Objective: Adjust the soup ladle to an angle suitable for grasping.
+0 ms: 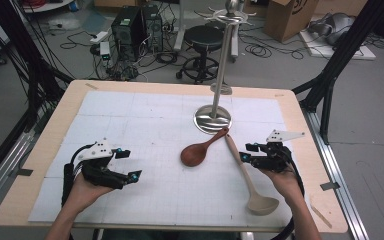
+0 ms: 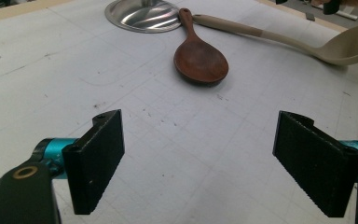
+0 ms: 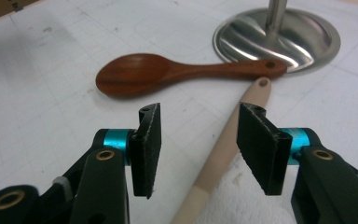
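A dark brown wooden spoon (image 1: 197,150) lies on the white mat, its handle end by the base of a metal utensil stand (image 1: 212,119). Beside it lies a beige ladle (image 1: 247,177), bowl toward the front edge. My right gripper (image 1: 246,152) is low over the ladle's handle (image 3: 214,163), jaws apart on either side of it with gaps showing. The spoon (image 3: 140,79) and stand base (image 3: 279,37) lie just beyond. My left gripper (image 1: 130,165) rests at the front left, wide open and empty (image 2: 205,161), facing the spoon (image 2: 200,58) and ladle (image 2: 345,44).
The stand's tall pole (image 1: 224,60) rises at the back centre with hooks on top. The white gridded mat (image 1: 130,115) covers most of the wooden table (image 1: 55,120). A stool, computers and cables sit on the floor behind.
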Demonstrator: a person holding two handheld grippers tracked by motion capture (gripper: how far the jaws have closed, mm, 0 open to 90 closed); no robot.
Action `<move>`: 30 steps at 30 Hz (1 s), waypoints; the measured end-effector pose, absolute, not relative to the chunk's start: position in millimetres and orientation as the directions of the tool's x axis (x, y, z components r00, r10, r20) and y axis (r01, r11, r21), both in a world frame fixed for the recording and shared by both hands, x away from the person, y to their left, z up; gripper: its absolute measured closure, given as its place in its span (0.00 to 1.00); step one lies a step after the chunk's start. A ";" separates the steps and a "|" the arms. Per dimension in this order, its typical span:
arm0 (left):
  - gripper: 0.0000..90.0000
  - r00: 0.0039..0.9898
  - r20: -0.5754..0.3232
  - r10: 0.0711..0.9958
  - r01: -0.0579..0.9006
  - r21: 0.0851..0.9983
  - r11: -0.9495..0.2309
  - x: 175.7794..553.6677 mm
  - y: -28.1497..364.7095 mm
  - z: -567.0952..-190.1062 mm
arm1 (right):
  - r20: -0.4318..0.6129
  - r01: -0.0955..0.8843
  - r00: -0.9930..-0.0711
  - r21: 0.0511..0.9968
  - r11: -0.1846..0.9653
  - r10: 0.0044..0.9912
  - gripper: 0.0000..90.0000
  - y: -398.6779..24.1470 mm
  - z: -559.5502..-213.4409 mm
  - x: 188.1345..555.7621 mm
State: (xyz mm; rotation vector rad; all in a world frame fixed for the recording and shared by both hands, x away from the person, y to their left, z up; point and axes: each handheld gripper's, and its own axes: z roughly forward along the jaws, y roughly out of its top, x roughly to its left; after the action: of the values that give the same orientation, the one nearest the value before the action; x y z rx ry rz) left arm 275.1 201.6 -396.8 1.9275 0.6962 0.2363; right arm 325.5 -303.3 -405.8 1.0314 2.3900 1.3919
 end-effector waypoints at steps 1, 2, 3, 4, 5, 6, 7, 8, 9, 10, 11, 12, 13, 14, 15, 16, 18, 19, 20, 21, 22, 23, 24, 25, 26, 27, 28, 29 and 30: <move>0.19 0.813 -0.140 0.565 0.363 0.880 -0.305 275.1 201.5 -396.8 | 0.175 0.476 -0.737 0.820 0.317 0.653 0.55 -304.4 -408.3 325.2; 0.19 0.814 -0.138 0.564 0.362 0.880 -0.307 275.2 201.4 -396.9 | 0.177 0.478 -0.737 0.819 0.318 0.653 0.55 -305.4 -410.7 324.8; 0.19 0.815 -0.136 0.564 0.361 0.880 -0.309 275.3 201.3 -397.0 | 0.181 0.484 -0.733 0.816 0.316 0.656 0.54 -305.7 -412.3 324.5; 0.19 0.815 -0.139 0.563 0.363 0.879 -0.308 275.3 201.0 -397.2 | 0.185 0.490 -0.731 0.813 0.315 0.657 0.53 -306.2 -415.0 324.4; 0.19 0.815 -0.138 0.563 0.363 0.878 -0.311 275.4 200.9 -397.2 | 0.190 0.493 -0.731 0.811 0.315 0.655 0.53 -306.4 -417.2 324.4; 0.19 0.815 -0.138 0.563 0.363 0.878 -0.312 275.3 200.7 -397.3 | 0.194 0.497 -0.730 0.808 0.315 0.655 0.53 -306.7 -419.2 324.2; 0.19 0.815 -0.136 0.563 0.363 0.878 -0.313 275.4 200.6 -397.6 | 0.195 0.501 -0.729 0.806 0.317 0.656 0.52 -307.0 -421.1 324.2; 0.19 0.815 -0.137 0.562 0.364 0.877 -0.314 275.4 200.4 -397.8 | 0.196 0.505 -0.730 0.801 0.322 0.655 0.52 -307.3 -422.8 324.5; 0.19 0.815 -0.139 0.563 0.365 0.876 -0.313 275.4 200.2 -397.9 | 0.199 0.509 -0.726 0.798 0.321 0.658 0.52 -307.4 -424.0 324.4; 0.19 0.815 -0.137 0.563 0.366 0.875 -0.316 275.5 200.1 -398.1 | 0.202 0.512 -0.726 0.796 0.321 0.657 0.52 -307.6 -425.0 324.3; 0.19 0.815 -0.137 0.564 0.365 0.876 -0.315 275.6 199.7 -398.3 | 0.201 0.513 -0.726 0.796 0.322 0.658 0.52 -307.7 -426.1 324.4; 0.19 0.815 -0.137 0.562 0.364 0.876 -0.316 275.8 199.7 -398.4 | 0.201 0.516 -0.725 0.793 0.326 0.658 0.52 -307.6 -427.1 324.3; 0.19 0.815 -0.140 0.562 0.366 0.876 -0.313 275.5 199.4 -398.6 | 0.205 0.520 -0.726 0.789 0.329 0.656 0.52 -307.4 -428.3 324.3; 0.19 0.816 -0.141 0.560 0.366 0.877 -0.312 275.6 199.2 -398.7 | 0.206 0.523 -0.725 0.785 0.331 0.657 0.52 -307.2 -429.7 324.4; 0.19 0.816 -0.140 0.562 0.366 0.876 -0.313 275.5 199.0 -398.7 | 0.209 0.528 -0.723 0.781 0.333 0.658 0.52 -307.0 -431.0 324.3; 0.19 0.816 -0.139 0.561 0.366 0.876 -0.314 275.5 199.0 -398.7 | 0.211 0.531 -0.724 0.779 0.334 0.657 0.52 -306.6 -432.3 324.4; 0.19 0.815 -0.139 0.562 0.366 0.876 -0.314 275.3 199.2 -398.5 | 0.212 0.537 -0.723 0.771 0.342 0.657 0.52 -305.8 -435.0 324.2; 0.19 0.815 -0.139 0.562 0.365 0.876 -0.314 275.3 199.2 -398.5 | 0.213 0.540 -0.724 0.766 0.348 0.656 0.52 -305.3 -436.2 324.1; 0.19 0.815 -0.139 0.562 0.366 0.876 -0.315 275.3 199.2 -398.5 | 0.215 0.542 -0.726 0.764 0.351 0.653 0.52 -304.6 -437.4 324.1; 0.19 0.815 -0.140 0.563 0.367 0.876 -0.313 275.3 199.1 -398.6 | 0.213 0.542 -0.727 0.761 0.356 0.652 0.52 -304.1 -438.5 324.1; 0.19 0.815 -0.138 0.563 0.366 0.876 -0.315 275.3 199.1 -398.6 | 0.215 0.544 -0.727 0.760 0.357 0.652 0.52 -303.5 -439.4 324.0; 0.19 0.815 -0.138 0.562 0.366 0.876 -0.316 275.4 199.0 -398.7 | 0.216 0.546 -0.726 0.758 0.356 0.653 0.52 -303.1 -440.1 323.9; 0.19 0.815 -0.136 0.563 0.366 0.875 -0.318 275.3 198.8 -398.8 | 0.215 0.545 -0.727 0.758 0.358 0.652 0.52 -302.9 -440.9 324.2; 0.19 0.815 -0.136 0.564 0.366 0.875 -0.318 275.3 198.5 -398.9 | 0.215 0.547 -0.726 0.755 0.361 0.653 0.52 -302.5 -441.5 324.3; 0.19 0.815 -0.137 0.563 0.367 0.875 -0.317 275.2 198.4 -399.0 | 0.215 0.551 -0.726 0.750 0.365 0.653 0.53 -302.1 -441.9 324.4; 0.19 0.815 -0.136 0.564 0.366 0.875 -0.318 275.2 198.5 -398.9 | 0.211 0.550 -0.728 0.749 0.371 0.653 0.53 -301.9 -442.4 324.6; 0.19 0.816 -0.133 0.563 0.363 0.875 -0.319 275.5 198.7 -398.9 | 0.207 0.552 -0.726 0.745 0.375 0.656 0.53 -301.6 -442.9 324.6; 0.19 0.816 -0.135 0.563 0.364 0.876 -0.318 275.6 198.7 -398.9 | 0.210 0.555 -0.724 0.743 0.374 0.657 0.54 -301.2 -443.2 324.6; 0.19 0.815 -0.134 0.563 0.364 0.876 -0.318 275.5 198.6 -398.9 | 0.208 0.556 -0.725 0.739 0.379 0.657 0.54 -300.7 -443.7 324.6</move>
State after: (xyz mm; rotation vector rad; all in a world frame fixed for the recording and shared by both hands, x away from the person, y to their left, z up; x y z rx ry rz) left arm 275.5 198.6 -398.9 1.9416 0.6934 0.2366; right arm 324.6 -300.7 -443.7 1.1084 2.5071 1.2707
